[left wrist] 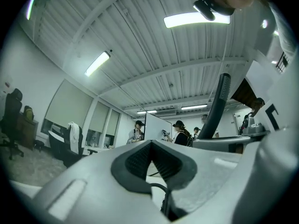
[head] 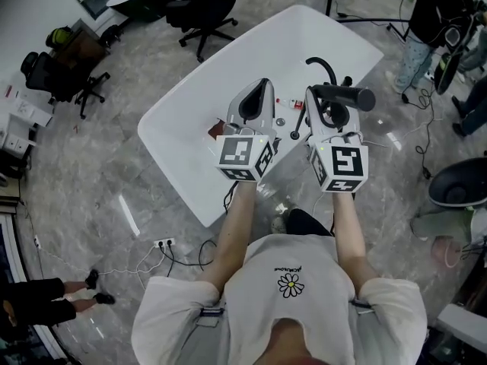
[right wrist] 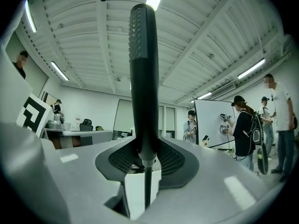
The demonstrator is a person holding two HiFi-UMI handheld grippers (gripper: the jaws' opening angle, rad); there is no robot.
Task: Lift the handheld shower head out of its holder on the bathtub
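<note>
The black handheld shower head point(head: 344, 96) lies crosswise above the white bathtub point(head: 190, 112), with my right gripper point(head: 318, 101) shut on its handle. In the right gripper view the shower head point(right wrist: 142, 78) stands straight up between the pads, and its hose runs down below the jaws of the right gripper point(right wrist: 144, 146). My left gripper point(head: 261, 96) hovers over the tub just to the left, jaws shut with nothing between them. In the left gripper view the left gripper point(left wrist: 150, 146) has its pads meeting, and the shower head point(left wrist: 217, 108) rises at the right. The holder is hidden.
A black curved faucet spout point(head: 323, 68) stands at the tub's far rim. A small red and white item point(head: 289, 103) and a brown object point(head: 216, 130) lie by the grippers. An office chair point(head: 202, 14) stands behind the tub, and a power strip point(head: 163, 243) lies on the floor.
</note>
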